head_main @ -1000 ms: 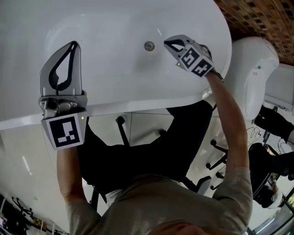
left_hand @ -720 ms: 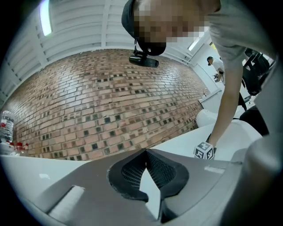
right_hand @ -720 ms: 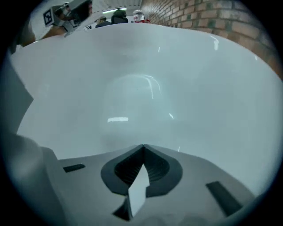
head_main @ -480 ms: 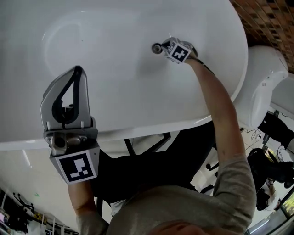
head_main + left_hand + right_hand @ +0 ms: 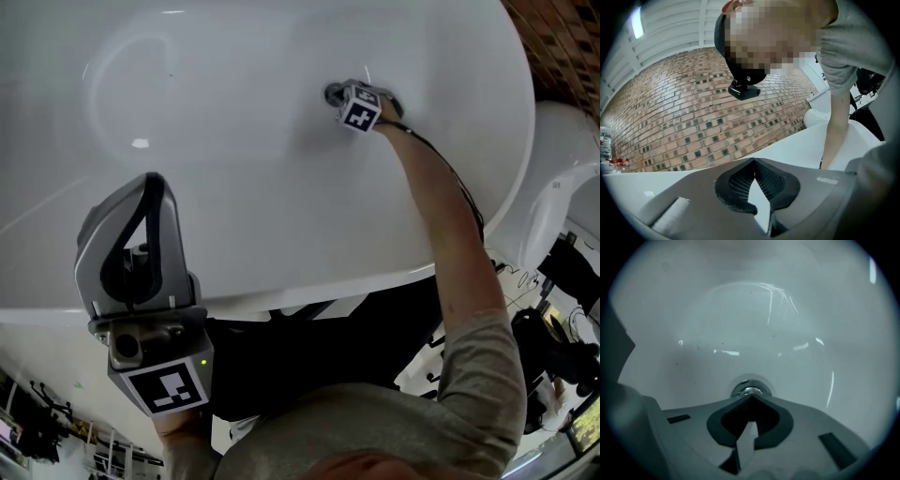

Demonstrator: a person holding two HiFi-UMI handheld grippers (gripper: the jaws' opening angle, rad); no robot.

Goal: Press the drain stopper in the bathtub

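Right gripper (image 5: 339, 95) is closed with tips together, holding nothing, its tip on or just at the drain stopper (image 5: 750, 389) in the bathtub (image 5: 281, 286) floor near the far end. Press looks underway; can't tell if it's latched. Left gripper (image 5: 150, 187) is closed and empty over the near rim.

White bathtub (image 5: 281, 216), chrome drain stopper (image 5: 750, 389), brown brick wall (image 5: 693, 108).

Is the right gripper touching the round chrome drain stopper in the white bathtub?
Cannot tell. In the right gripper view the shut tips of the right gripper overlap the near edge of the round chrome drain stopper, hiding any gap.
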